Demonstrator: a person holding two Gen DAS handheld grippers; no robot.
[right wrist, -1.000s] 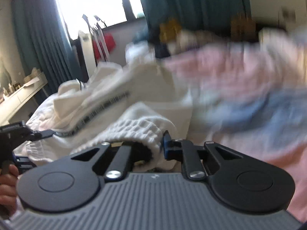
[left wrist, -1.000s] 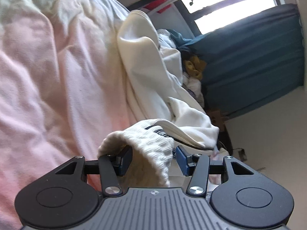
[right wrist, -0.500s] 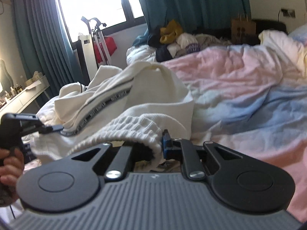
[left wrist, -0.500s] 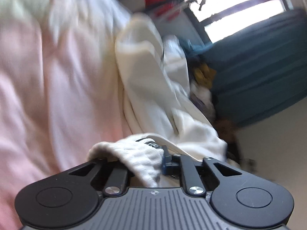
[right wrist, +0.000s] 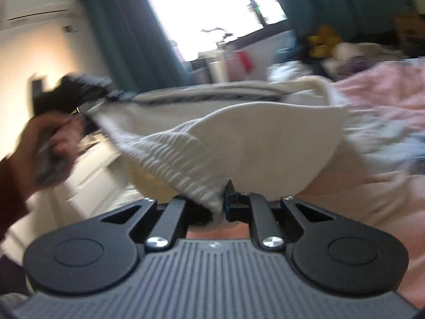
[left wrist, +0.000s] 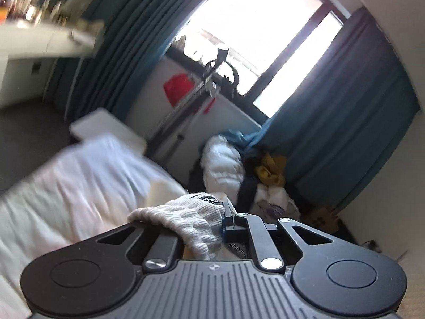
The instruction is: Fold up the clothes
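A bedroom, seen from two hand-held grippers. Far left of the left gripper's fingers, a white desk (left wrist: 39,45) juts in, blurred. Teal curtains (left wrist: 353,133) frame a bright window (left wrist: 255,34) straight ahead, with a black metal stand (left wrist: 212,79) and a red patch (left wrist: 178,90) below the sill. Down to the left of the fingers lies the bed (left wrist: 66,186), its sheet pale and smeared by motion; ahead and to the right sits a heap of clothes (left wrist: 239,170) — white, dark blue and mustard.

The left gripper (left wrist: 212,220) is clamped on the ribbed hem of a cream sweatshirt (left wrist: 191,220), which bunches between the fingers and drapes over the left one.

In the right wrist view, the person's left hand (right wrist: 45,146) appears far left, blurred, gripping its tool, with the sweatshirt (right wrist: 252,143) stretched from there across to the right gripper (right wrist: 219,202). Those fingers are pinched together on the ribbed hem too. The garment hangs taut between both grippers, lifted above the bed — smooth cream cloth with a dark lettered band along its upper edge. Right of the fingers lies a pink and blue duvet (right wrist: 385,101).
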